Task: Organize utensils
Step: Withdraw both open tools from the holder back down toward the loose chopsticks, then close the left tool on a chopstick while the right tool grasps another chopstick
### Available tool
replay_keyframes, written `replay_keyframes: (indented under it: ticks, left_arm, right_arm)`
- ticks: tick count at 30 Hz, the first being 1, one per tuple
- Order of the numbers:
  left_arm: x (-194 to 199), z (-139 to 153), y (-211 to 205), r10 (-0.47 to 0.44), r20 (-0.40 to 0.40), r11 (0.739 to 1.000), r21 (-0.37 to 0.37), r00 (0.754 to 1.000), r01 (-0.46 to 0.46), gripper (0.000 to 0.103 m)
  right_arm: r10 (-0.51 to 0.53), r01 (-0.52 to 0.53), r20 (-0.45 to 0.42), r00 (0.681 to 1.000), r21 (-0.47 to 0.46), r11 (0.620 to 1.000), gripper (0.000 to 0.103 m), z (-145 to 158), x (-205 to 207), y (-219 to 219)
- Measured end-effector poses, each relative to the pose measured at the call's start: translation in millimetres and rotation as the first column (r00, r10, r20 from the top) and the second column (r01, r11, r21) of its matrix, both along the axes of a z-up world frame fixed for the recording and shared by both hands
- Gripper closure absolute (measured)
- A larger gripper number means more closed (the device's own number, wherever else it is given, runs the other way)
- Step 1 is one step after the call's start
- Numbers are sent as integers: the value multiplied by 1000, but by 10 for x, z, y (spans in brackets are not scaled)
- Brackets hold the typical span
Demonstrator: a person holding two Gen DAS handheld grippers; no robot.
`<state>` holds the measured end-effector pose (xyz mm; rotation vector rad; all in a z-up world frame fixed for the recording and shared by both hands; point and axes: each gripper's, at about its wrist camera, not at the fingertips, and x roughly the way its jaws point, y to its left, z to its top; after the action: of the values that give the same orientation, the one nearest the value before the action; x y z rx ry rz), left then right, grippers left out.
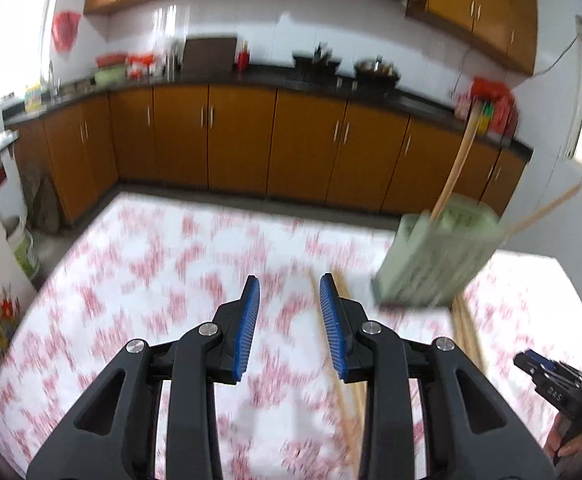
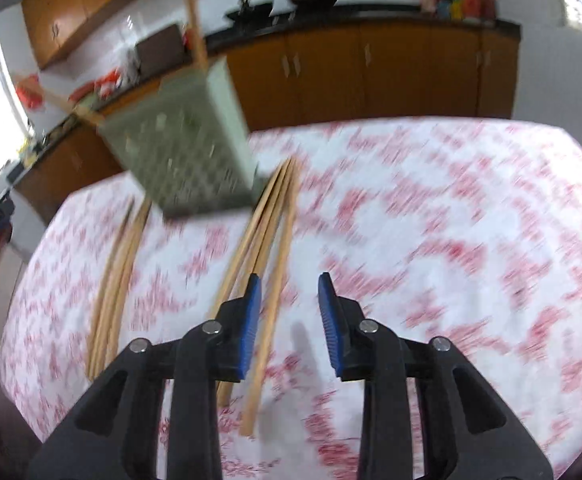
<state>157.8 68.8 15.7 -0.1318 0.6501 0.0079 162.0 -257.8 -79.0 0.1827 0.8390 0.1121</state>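
A pale green perforated utensil holder [image 1: 435, 256] stands on the table at the right, with two wooden chopsticks [image 1: 457, 160] sticking out of it. It also shows in the right wrist view [image 2: 187, 148]. Loose wooden chopsticks [image 2: 267, 232] lie on the cloth below it, and another bunch [image 2: 119, 272] lies to the left. My left gripper [image 1: 289, 292] is open and empty above the cloth, with chopsticks [image 1: 341, 384] under its right finger. My right gripper [image 2: 287, 292] is open and empty just right of the middle bunch. Both views are motion-blurred.
The table carries a white cloth with a red pattern [image 1: 151, 264]. Orange kitchen cabinets [image 1: 231, 136] and a dark counter with pots stand behind it. The right gripper's body [image 1: 559, 380] shows at the right edge of the left wrist view.
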Motion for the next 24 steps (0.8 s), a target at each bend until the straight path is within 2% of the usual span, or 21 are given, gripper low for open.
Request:
replay_keyframes:
  ticks: [3,7,11,17,21,24]
  left_arm:
    - [-33,-289,5,-3,-71,1000,-16,998,2,71]
    - [-34,-524,-29,-19,-131,999,-40,991,14,71]
    - [-70,-694,-127,-47,-163,998,-60,986,37,71]
    - [-58,-836,-274,-98,-193,993,-79,976,84,71]
    - [-25,-912,-390,-117,-216,992,-74,969,103,71]
    - [20,-955,-480,-121,-232,992,-57,965,111,75]
  right_arm:
    - [21,-22,-39,999,-29,999,79,-180,37,145]
    - [21,-26,-69,997,-75,997,82,-291,96,214]
    - [6,-12,-50,999,-130,991,95,-317,86,176]
    - [-165,158,-53,985,-112,981,95,-331,167,-232]
    - [-182,177,-53,982,-99,979,95,-335,151,-380]
    - [-174,168,-45,984,-116,979,95,-336,128,-368]
